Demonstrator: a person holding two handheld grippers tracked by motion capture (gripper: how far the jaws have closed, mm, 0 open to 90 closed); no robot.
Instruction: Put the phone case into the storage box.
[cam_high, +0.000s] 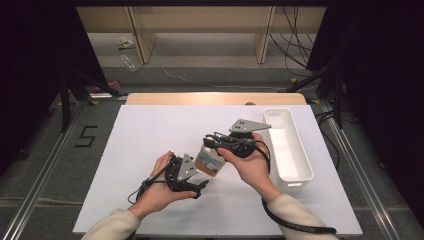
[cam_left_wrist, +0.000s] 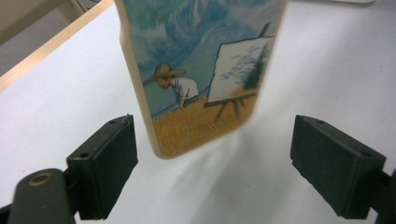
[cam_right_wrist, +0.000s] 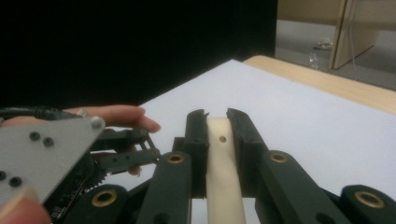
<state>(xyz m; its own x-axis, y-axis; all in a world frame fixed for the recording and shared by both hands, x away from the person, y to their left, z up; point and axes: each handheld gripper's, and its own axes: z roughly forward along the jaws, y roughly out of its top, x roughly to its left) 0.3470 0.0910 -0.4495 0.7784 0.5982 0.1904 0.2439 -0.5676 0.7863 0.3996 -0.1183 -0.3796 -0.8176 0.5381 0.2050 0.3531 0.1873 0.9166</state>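
Covering wooden table (cam_high: 150, 98): white sheet (cam_high: 150, 140); grey floor (cam_high: 210, 55) beyond.

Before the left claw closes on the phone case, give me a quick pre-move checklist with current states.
1. Right claw clamped on the phone case edge: ok, jaws shut on its cream rim.
2. Left claw open wide enough: ok, the pads stand apart on either side of the case's lower end.
3. Case between the left pads: not ok yet, its end hangs just ahead of them, untouched.
4. Case clear of the table: ok, held above the white surface.
5. White bin free to receive: ok, it looks empty.
6. Grip firmness: cannot tell.
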